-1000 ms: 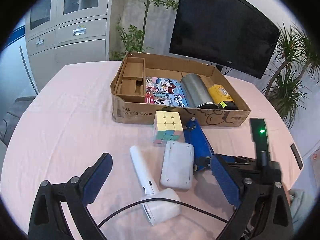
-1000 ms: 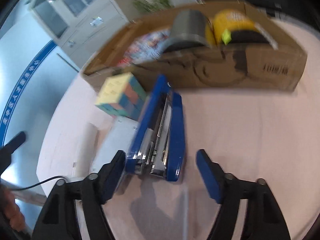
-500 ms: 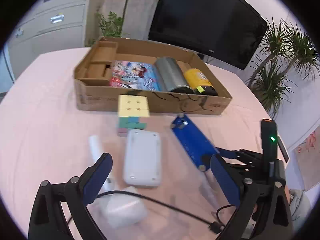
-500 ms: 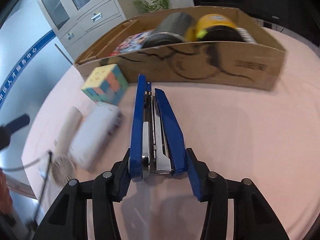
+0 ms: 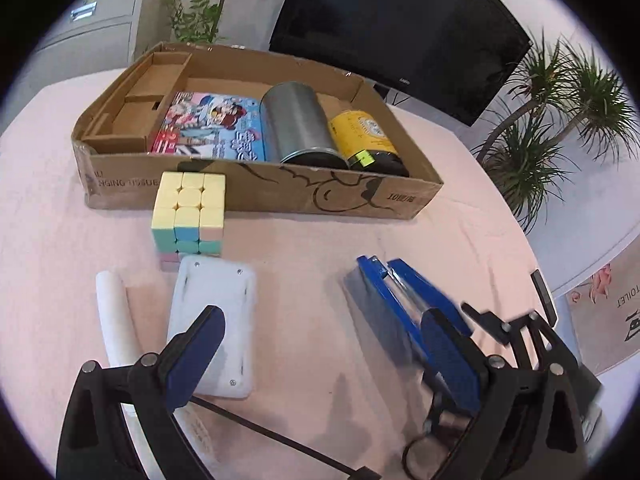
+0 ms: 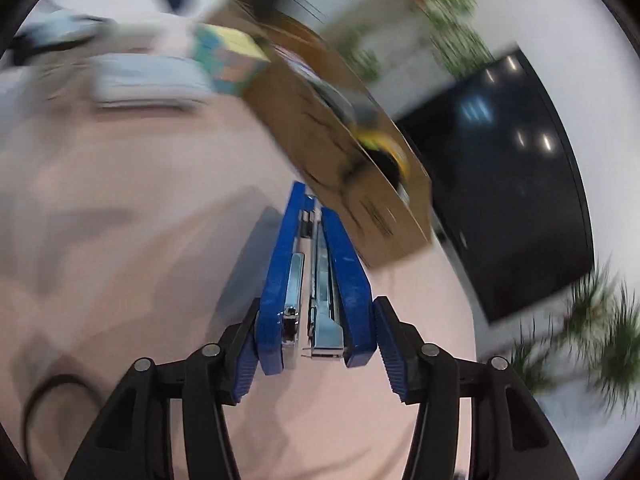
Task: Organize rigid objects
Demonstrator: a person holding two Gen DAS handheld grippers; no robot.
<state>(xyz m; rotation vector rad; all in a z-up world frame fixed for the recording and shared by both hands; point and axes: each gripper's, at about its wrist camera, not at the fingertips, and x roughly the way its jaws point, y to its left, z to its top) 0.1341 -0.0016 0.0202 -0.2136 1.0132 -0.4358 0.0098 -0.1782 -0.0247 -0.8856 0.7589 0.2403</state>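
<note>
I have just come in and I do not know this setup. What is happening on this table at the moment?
A person is tidying loose things into a cardboard box. The right gripper has the blue stapler between its pads, jaws easing apart, lifted off the pink table. The left gripper is open and empty above a white device. A puzzle cube waits outside; a grey canister already lies inside.

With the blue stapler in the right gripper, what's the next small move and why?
Probably carry the stapler toward the cardboard box. The right gripper has it between its jaws, which are opening slightly, so firm up first. It isn't yet over the box, and bare floor shows behind the yellow can.
</note>
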